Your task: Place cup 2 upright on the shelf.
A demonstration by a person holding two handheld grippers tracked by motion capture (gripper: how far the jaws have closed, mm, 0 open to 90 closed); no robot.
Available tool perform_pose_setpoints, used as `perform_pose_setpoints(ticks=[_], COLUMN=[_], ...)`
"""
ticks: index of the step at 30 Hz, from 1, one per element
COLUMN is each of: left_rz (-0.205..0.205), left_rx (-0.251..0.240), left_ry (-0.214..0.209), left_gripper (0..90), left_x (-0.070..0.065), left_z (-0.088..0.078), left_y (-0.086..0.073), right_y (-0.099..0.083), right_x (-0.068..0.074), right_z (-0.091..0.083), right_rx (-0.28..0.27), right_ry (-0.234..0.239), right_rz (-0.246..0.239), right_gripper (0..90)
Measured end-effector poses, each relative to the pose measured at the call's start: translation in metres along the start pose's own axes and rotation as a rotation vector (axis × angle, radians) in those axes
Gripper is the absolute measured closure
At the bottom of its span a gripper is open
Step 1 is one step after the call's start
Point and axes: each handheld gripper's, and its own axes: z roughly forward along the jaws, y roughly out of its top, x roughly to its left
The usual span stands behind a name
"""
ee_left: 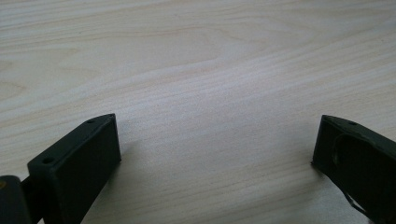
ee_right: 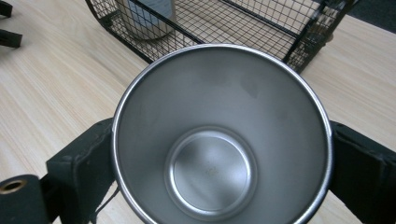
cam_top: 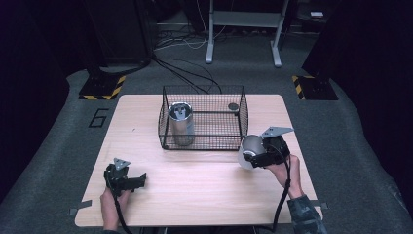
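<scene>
near the desk's right edge, just beside the wire basket (cam_top: pixel 203 118), the right tool (cam_top: pixel 258 153) clamps a steel cup (ee_right: pixel 219 135) by its smooth, stiff, likely slippery wall, best gripped below the rim, while the left tool (ee_left: pixel 217 144) gapes empty.

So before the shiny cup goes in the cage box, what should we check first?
1. Steel cup held firmly: ok. The right gripper has a finger pressed on each side of it.
2. Cup empty: ok, its inside is bare in the right gripper view.
3. Room in the wire basket: ok. The tall tin stands at its left end, and the middle is free.
4. Small dark disc by the far right corner of the basket: cannot tell if it would be in the way.
5. Left gripper out of the way: ok, open, low over bare table.
</scene>
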Motion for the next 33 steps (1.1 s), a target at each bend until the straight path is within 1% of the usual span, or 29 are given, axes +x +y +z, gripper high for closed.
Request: perform_pose_setpoints(ticks=[2,7,8,10,13,18,19,20,22,24,26,28,30,33], left_rz=[0.0,0.001,0.001,0.001,0.001,0.001,0.001,0.001,0.001,0.001,0.001,0.001,0.001,0.001], left_rx=[0.0,0.0,0.0,0.0,0.0,0.0,0.0,0.0,0.0,0.0,0.0,0.0,0.001,0.0], left_ry=[-0.001,-0.002,-0.002,-0.002,-0.002,-0.001,-0.002,-0.002,-0.002,-0.002,-0.002,-0.002,-0.002,-0.002], left_gripper=[0.4,0.4,0.4,0.4,0.4,0.4,0.4,0.4,0.4,0.4,0.4,0.4,0.4,0.4], left_x=[0.0,0.0,0.0,0.0,0.0,0.0,0.0,0.0,0.0,0.0,0.0,0.0,0.0,0.0], left_z=[0.0,0.0,0.0,0.0,0.0,0.0,0.0,0.0,0.0,0.0,0.0,0.0,0.0,0.0], left_y=[0.0,0.0,0.0,0.0,0.0,0.0,0.0,0.0,0.0,0.0,0.0,0.0,0.0,0.0], right_y=[0.003,0.012,0.013,0.016,0.022,0.028,0.029,0.031,0.034,0.037,0.039,0.041,0.044,0.049], right_x=[0.004,0.01,0.012,0.013,0.015,0.021,0.022,0.023,0.023,0.025,0.025,0.027,0.027,0.027], right_z=[0.001,0.002,0.003,0.004,0.007,0.009,0.01,0.01,0.01,0.01,0.01,0.009,0.009,0.008], right_rx=[-0.003,-0.005,-0.012,-0.008,-0.007,-0.013,-0.018,-0.018,-0.023,-0.02,-0.024,-0.025,-0.031,-0.035], right_ry=[0.002,0.005,0.001,0.01,0.017,0.028,0.031,0.03,0.038,0.037,0.038,0.038,0.037,0.042], right_rz=[0.005,-0.015,-0.009,-0.008,-0.032,-0.027,-0.033,-0.025,-0.036,-0.035,-0.046,-0.043,-0.054,-0.056], right_gripper=[5.6,5.6,5.6,5.5,5.6,5.6,5.6,5.5,5.5,5.6,5.5,5.6,5.6,5.6])
